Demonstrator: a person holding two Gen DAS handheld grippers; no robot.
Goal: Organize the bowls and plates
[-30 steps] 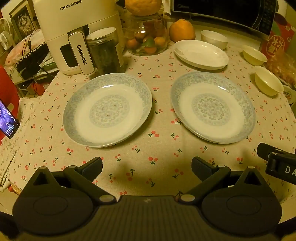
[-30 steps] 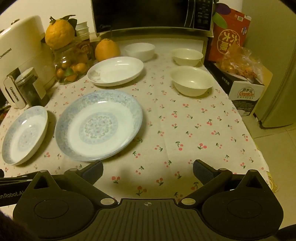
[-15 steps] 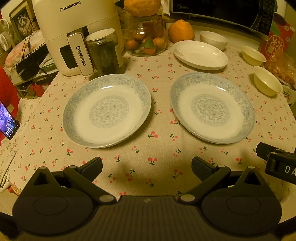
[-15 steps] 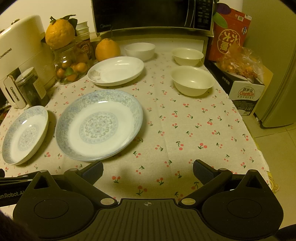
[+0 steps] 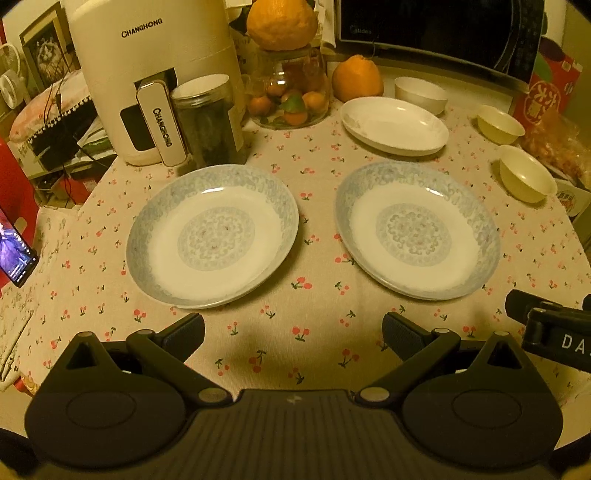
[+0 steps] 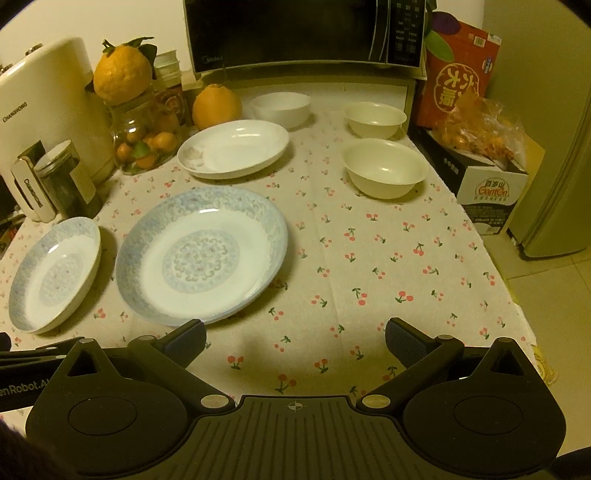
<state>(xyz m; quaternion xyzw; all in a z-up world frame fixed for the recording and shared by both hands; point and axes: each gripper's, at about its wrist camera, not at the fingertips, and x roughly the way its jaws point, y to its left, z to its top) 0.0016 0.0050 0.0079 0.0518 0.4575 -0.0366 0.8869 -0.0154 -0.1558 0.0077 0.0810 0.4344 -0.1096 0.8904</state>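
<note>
Two blue-patterned plates lie side by side on the cherry-print tablecloth: the left plate (image 5: pixel 212 236) (image 6: pixel 55 273) and the right plate (image 5: pixel 417 229) (image 6: pixel 201 254). A plain white plate (image 5: pixel 395 125) (image 6: pixel 232 147) lies behind them. A white bowl (image 5: pixel 421 94) (image 6: pixel 280 109) and two cream bowls (image 5: pixel 500 123) (image 6: pixel 375 120), (image 5: pixel 526 179) (image 6: pixel 384 168) stand at the back right. My left gripper (image 5: pixel 293 332) is open and empty, just in front of the two patterned plates. My right gripper (image 6: pixel 295 338) is open and empty, in front and to the right of the right patterned plate.
A white Changhong appliance (image 5: pixel 155 74), a dark lidded jar (image 5: pixel 207 118), a glass jar of fruit (image 5: pixel 290 88) and an orange (image 5: pixel 356 77) stand at the back left. A microwave (image 6: pixel 303 33) is behind. A box of snacks (image 6: pixel 484 177) sits off the table's right edge.
Both views have shifted only slightly; the plates sit a touch nearer in the left wrist view. Nothing was grasped or released.
</note>
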